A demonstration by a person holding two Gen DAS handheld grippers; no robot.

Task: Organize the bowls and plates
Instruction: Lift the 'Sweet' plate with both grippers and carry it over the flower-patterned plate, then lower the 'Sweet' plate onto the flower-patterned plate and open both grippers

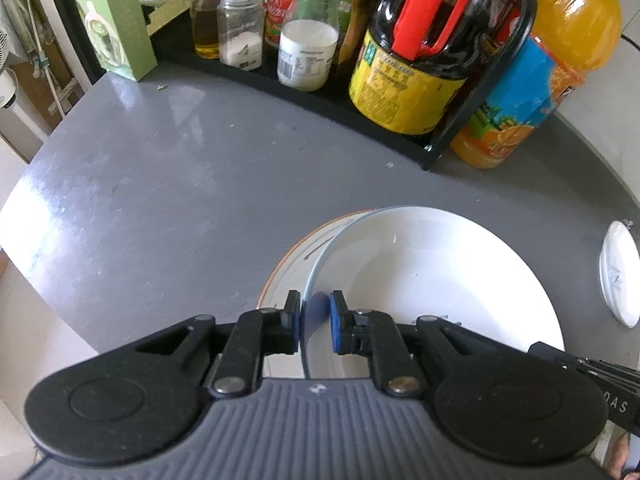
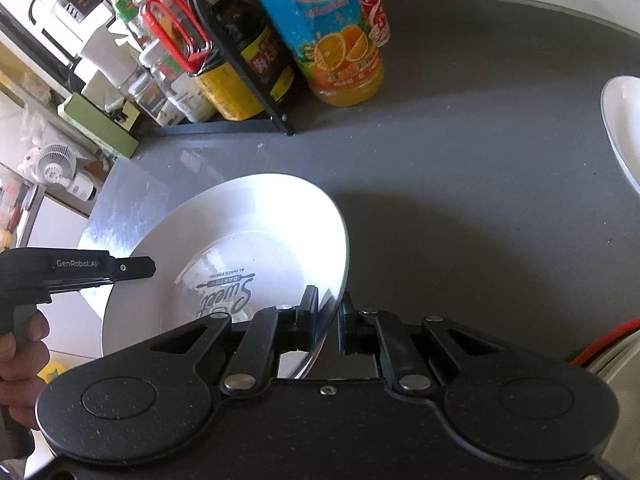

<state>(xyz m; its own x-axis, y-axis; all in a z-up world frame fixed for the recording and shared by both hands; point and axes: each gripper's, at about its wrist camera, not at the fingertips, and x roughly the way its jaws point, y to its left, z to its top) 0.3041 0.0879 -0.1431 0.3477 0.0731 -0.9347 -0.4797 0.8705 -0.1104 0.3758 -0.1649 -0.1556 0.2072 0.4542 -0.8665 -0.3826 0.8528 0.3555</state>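
Bright daylight, glare on grey table [image 1: 120,184] — fisheye-bent edges, soft shadows

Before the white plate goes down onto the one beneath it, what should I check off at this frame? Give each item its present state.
1. Left tongs clamped on the white plate rim: ok, pads either side of the edge.
2. Right tongs clamped on the opposite rim: ok.
3. Orange-rimmed plate lies beneath the white plate: ok, its edge shows to the left.
4. White plate centred over it: not ok, offset to the right.
5. White plate seated or still raised: cannot tell.
6. Grey table around the stack free of obstacles: ok; the small white dish and orange juice bottle stand apart.
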